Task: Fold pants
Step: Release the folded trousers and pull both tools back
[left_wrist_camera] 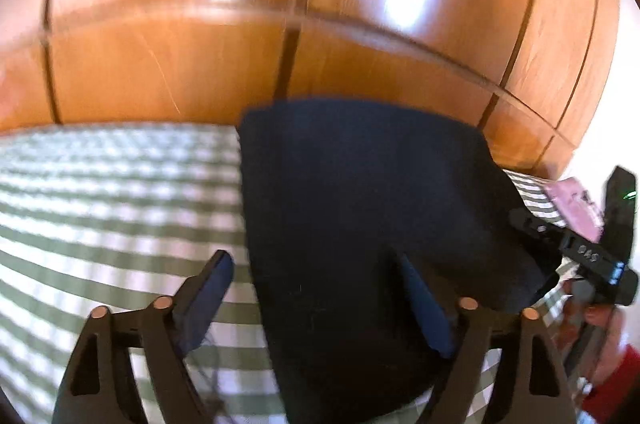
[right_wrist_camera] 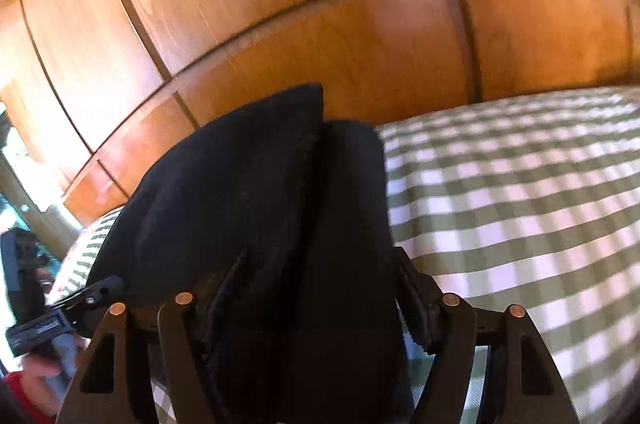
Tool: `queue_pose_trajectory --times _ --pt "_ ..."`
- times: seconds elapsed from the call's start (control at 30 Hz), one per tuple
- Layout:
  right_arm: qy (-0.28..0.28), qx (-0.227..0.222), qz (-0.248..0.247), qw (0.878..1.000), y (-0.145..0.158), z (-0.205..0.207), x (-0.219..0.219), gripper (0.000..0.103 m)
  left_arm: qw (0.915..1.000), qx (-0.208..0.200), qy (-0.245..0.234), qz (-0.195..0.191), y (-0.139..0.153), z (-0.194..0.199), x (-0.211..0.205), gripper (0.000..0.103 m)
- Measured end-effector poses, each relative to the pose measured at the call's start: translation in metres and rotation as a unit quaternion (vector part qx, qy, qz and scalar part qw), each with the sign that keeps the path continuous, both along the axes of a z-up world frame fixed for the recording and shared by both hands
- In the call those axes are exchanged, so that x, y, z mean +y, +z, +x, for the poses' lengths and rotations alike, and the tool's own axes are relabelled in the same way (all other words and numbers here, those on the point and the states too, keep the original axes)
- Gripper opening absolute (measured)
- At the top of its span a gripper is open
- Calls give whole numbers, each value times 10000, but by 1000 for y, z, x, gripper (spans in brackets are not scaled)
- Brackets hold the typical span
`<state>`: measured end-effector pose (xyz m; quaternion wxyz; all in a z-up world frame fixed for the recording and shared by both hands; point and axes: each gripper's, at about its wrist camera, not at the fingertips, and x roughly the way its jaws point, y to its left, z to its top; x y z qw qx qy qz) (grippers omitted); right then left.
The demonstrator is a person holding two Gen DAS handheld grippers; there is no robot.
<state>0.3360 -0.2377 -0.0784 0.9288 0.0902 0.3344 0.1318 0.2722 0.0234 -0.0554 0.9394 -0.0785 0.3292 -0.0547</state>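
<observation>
Pants (left_wrist_camera: 360,208), dark navy, lie on a green-checked bed (left_wrist_camera: 100,208) before a wooden wardrobe (left_wrist_camera: 160,56); long axis runs away from both tongs toward the upper middle of each frame. Left tongs (left_wrist_camera: 316,284) spread wide, the cloth's left edge lying between the fingers, one finger over checked cover, the other over cloth; no pinch visible. Right tongs (right_wrist_camera: 316,284) also spread, straddling bunched fabric (right_wrist_camera: 256,208) that fills the gap; contact uncertain in the blur. Right looks nearer to a grip. Frames motion-blurred.
</observation>
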Motion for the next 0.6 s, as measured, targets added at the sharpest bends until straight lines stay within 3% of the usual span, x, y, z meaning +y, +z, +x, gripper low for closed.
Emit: queue_pose_trajectory --times 0.07,0.17,0.23,0.33,0.4,0.43,0.5,0.6 --pt "-116 -390 -188 9990 14 -21 4 71 9990 -370 38 244 14 -21 -5 81" --pt "36 -1009 -450 9939 36 -60 20 67 9980 -541 -206 272 21 -39 -17 81" --pt "198 -1104 -654 9915 41 -72 32 45 9977 -455 -391 300 16 -43 -28 78" --pt "537 -682 -963 9916 29 -68 51 19 9950 -267 -390 884 0 -40 -51 73" --pt "461 -456 -1357 9886 16 -65 55 17 9911 -235 -384 1249 -7 -38 -62 74" --pt "389 -290 -1417 9887 9 -60 53 10 9895 -240 -397 1368 -11 -40 -65 74" --pt "205 -191 -1317 9909 7 -55 46 2 9887 -256 -416 1418 -11 -44 -66 74" --pt "112 -243 -1372 9902 5 -56 44 2 9911 -218 -328 1270 -12 -51 -59 74"
